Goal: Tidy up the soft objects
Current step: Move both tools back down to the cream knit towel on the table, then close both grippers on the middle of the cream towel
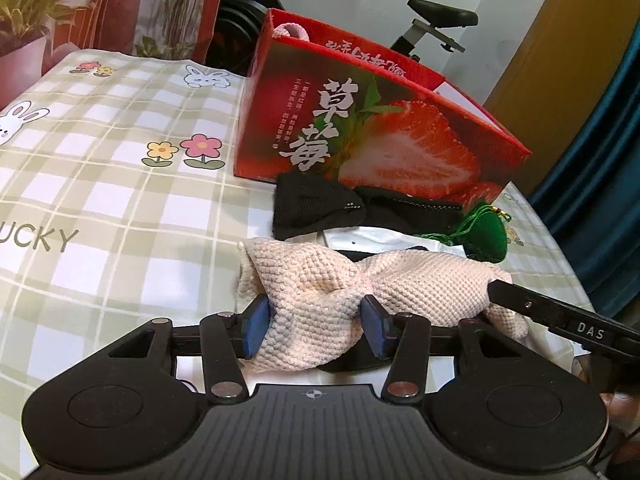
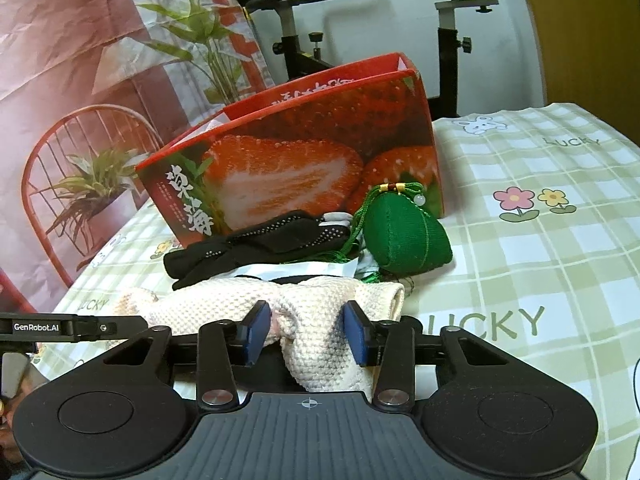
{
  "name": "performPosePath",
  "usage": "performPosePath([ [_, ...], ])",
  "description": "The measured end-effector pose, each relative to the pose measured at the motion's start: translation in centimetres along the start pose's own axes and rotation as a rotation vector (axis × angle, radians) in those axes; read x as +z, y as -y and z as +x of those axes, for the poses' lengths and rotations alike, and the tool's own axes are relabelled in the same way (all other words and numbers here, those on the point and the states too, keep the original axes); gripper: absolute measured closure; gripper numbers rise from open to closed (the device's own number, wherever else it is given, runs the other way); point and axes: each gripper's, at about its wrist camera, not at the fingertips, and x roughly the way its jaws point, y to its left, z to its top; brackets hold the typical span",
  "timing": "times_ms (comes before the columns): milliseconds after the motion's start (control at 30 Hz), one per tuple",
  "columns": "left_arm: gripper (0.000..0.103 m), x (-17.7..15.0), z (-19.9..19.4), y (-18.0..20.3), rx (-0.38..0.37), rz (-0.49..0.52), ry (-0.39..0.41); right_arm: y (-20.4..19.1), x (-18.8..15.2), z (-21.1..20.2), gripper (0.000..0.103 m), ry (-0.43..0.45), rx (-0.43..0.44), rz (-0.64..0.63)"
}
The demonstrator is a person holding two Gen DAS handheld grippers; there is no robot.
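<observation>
Cream knit cloth [image 1: 320, 292] is clamped at two places, by the left gripper [image 1: 316, 330] and the right gripper [image 2: 306, 332], and lies bunched on the checked table [image 1: 120, 208] before the red box [image 1: 360, 120]. Something pink [image 1: 290, 32] is already seen inside the box. Black gloves [image 2: 256, 244] and a green pouch [image 2: 404, 236] are left outside, so most sorting is judged undone.

Cream knitted cloth [image 1: 320, 300], green-checked tablecloth [image 1: 120, 208], red box [image 1: 360, 120]
</observation>
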Motion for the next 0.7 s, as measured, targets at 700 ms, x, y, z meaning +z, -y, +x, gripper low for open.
performPosePath([
  [700, 0.072, 0.0, -0.2, -0.6, -0.033, -0.045, 0.029, -1.0, 0.0, -0.4, 0.074, 0.012, 0.061, -0.029],
])
